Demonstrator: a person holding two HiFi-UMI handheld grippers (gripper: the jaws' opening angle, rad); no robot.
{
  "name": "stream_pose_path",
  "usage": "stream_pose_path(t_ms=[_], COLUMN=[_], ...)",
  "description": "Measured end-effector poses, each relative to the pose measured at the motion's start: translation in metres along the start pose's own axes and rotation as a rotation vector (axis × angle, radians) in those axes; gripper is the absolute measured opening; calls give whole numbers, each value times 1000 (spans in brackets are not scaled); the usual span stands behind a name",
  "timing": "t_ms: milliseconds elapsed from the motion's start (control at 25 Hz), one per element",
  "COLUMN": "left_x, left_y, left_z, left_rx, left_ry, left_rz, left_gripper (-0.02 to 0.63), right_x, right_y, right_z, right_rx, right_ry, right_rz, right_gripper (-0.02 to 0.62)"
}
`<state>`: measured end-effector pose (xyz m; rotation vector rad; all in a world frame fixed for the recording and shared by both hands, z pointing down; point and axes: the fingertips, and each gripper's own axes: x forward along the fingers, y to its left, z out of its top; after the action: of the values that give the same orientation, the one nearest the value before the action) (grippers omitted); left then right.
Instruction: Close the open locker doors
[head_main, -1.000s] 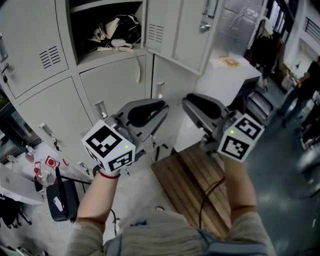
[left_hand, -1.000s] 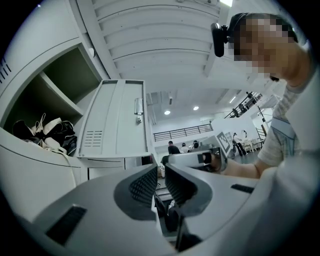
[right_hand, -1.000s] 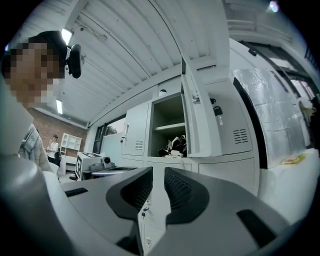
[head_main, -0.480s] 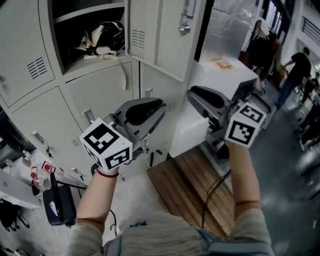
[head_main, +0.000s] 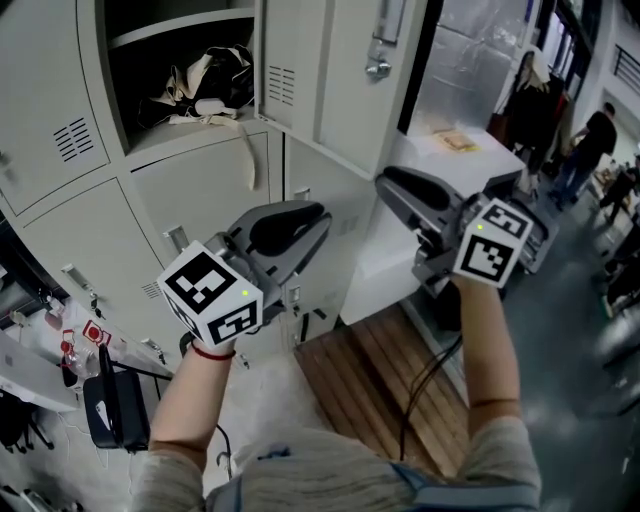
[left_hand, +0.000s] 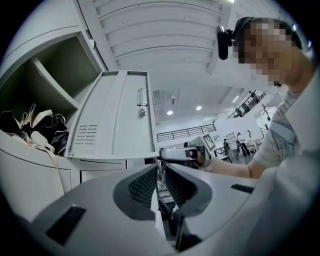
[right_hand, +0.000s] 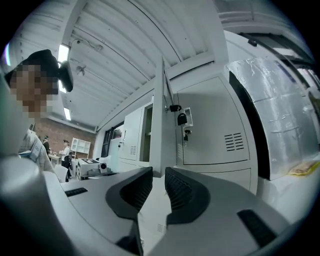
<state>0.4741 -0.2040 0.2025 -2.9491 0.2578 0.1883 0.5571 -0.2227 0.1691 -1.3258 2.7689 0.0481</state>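
Left tongs and right tongs hover just below the grey metal locker door, both slightly parted and empty. That door stands wide open, cloth bags visible beside it; closing looks not yet begun.

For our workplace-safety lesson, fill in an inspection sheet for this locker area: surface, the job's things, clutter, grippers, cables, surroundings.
Surface: pale floor, with a wooden slatted platform beside the lockers.
Job's things: one upper locker door stands open; its compartment holds bags, and a strap hangs over the edge.
Clutter: a dark object and small red-and-white items at the lower left.
Grippers: left gripper and right gripper are both empty, jaws a narrow gap apart, touching nothing.
Cables: a dark cable crosses the platform.
Surroundings: a white cabinet; people beyond it.
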Motion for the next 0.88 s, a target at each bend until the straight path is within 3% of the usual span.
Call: stream_pose_path(t_ms=[600,880], left_x=[-15,-35], left_y=[5,5], left_z=[3,6], left_rx=[31,40], left_ry=[-4,-7], left_rz=[43,75], left_gripper=[40,40], right_x=[15,28], right_y=[37,60], right_z=[1,1], right_rx=[-59,-80], right_ry=[4,-4], right_rz=[134,150], right_gripper=[54,54])
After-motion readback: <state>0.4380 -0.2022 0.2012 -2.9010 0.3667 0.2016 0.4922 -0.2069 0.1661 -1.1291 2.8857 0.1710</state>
